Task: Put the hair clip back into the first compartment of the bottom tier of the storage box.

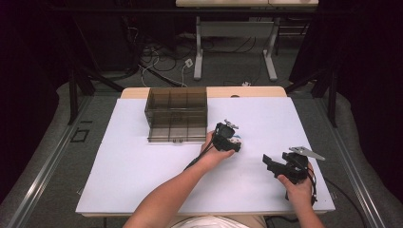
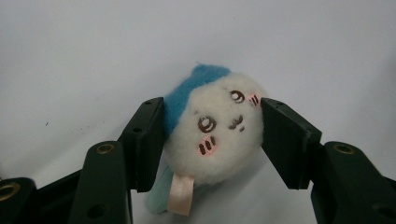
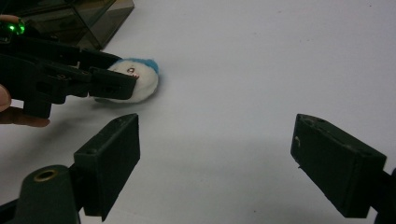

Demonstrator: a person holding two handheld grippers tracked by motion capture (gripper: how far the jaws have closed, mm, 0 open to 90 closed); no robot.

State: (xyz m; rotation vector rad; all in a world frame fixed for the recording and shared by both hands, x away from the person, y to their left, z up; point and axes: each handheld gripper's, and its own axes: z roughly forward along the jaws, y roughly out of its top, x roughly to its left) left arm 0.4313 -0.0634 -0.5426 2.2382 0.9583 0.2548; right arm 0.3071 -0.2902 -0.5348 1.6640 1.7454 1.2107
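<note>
Plush toy, round and white with a blue cap, an embroidered face and pink cheeks, sits on the white tabletop squeezed between the jaws of the left tool, whose pads press its two sides. A pale ribbon tag hangs from its underside. In the high view the left tool lies near the middle of the tabletop, just in front of the right corner of a smoky transparent compartment box, with the toy peeking out at its tip. The right tool hovers well apart to the right, nothing between its jaws; in the right gripper view those jaws stand apart over bare tabletop, the toy beyond them.
</note>
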